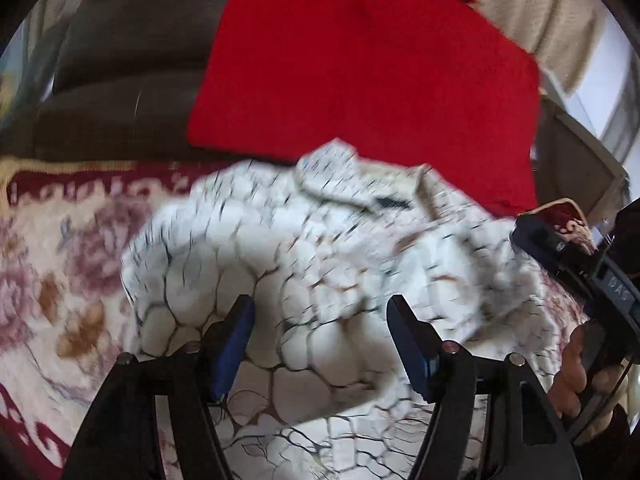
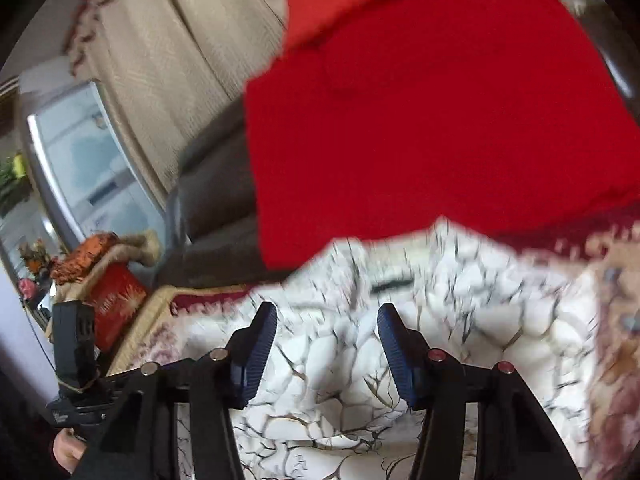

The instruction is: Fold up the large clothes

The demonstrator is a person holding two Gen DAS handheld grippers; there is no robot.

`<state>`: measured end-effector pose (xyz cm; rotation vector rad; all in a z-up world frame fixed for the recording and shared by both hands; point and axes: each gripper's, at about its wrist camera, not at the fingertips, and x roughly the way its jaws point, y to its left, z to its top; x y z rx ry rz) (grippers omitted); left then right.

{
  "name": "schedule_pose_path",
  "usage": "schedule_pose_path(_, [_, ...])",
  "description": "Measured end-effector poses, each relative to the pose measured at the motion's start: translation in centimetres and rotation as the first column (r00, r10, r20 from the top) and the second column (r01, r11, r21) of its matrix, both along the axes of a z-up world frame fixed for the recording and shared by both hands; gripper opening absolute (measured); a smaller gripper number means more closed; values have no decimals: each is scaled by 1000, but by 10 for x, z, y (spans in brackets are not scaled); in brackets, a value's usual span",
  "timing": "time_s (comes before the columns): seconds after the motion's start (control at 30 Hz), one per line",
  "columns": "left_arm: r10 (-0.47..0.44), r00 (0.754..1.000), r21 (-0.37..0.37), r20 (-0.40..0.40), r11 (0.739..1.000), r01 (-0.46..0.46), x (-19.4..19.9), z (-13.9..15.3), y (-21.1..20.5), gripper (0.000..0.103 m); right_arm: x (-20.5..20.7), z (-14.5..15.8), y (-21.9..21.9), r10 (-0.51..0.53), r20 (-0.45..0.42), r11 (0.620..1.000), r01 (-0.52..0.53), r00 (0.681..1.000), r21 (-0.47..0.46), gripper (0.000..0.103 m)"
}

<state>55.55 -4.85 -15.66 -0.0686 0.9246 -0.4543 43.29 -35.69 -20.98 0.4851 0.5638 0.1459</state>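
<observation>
A white garment [image 1: 304, 264] with a dark cracked-stone print lies crumpled on a floral blanket [image 1: 60, 272]. It also fills the lower middle of the right wrist view [image 2: 400, 320]. My left gripper [image 1: 322, 314] is open just above the garment, nothing between its blue pads. My right gripper [image 2: 327, 318] is open above the garment too, empty. The right gripper's body [image 1: 580, 264] shows at the right edge of the left wrist view, and the left gripper's body [image 2: 76, 356] at the left edge of the right wrist view. Both views are motion-blurred.
A red cloth [image 1: 360, 64] hangs over the dark sofa back [image 1: 132, 52] just behind the garment; it also shows in the right wrist view [image 2: 440, 112]. Beige curtains [image 2: 180, 40], a window [image 2: 80, 152] and red-orange cushions [image 2: 108, 280] stand to the left.
</observation>
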Motion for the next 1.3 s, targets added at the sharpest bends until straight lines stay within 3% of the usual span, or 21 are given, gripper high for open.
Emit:
schedule_pose_path(0.1, [29,999,24,-45,999,-28,6,-25,-1,69,25,-53,-16,5,-232,994,20,973,106,49])
schedule_pose_path(0.17, [7,1000,73,-11,997,-7,0,-27,-7,69,28,-72,-21,7,-292,994,25,956,105,37])
schedule_pose_path(0.23, [-1,1000,89,-12,996,2,-5,-23,-10,69,24,-67,-21,19,-282,996,6,959,88,36])
schedule_pose_path(0.43, [6,1000,-48,11,999,-6,-30,-7,2,69,-33,-31,-28,-14,-159,999,22,987,44,40])
schedule_pose_path(0.53, [-12,1000,-1,10,1000,12,-44,-21,-4,72,-57,-28,-28,-27,-157,998,35,987,49,40])
schedule_pose_path(0.67, [-54,998,176,35,983,47,-59,-32,-23,72,-65,-54,-19,-29,-271,1000,25,962,-19,39])
schedule_pose_path(0.73, [-68,997,170,45,984,60,-69,-21,-22,72,-80,-52,-17,-23,-250,1000,17,968,-26,39])
schedule_pose_path(0.8, [-79,995,113,53,991,73,-82,-7,-11,73,-100,-39,-19,-16,-193,1000,14,981,-12,40])
schedule_pose_path(0.87, [-76,995,82,59,994,71,-97,3,2,73,-125,-28,-21,-21,-140,1000,22,990,0,72])
schedule_pose_path(0.97, [-49,997,59,66,997,45,-131,9,34,74,-157,-19,-25,-37,-82,999,39,996,20,77])
schedule_pose_path(1.07, [13,999,36,33,999,-15,-149,3,65,74,-189,-16,-27,-21,-81,1000,21,997,-3,77])
schedule_pose_path(1.17, [82,994,9,-68,997,-82,-175,-17,106,76,-223,-22,-31,1,-112,1000,-3,994,-20,77])
schedule_pose_path(1.3, [100,976,-6,-191,995,-103,-207,-46,135,76,-265,-38,-34,24,-200,999,-33,980,-41,77])
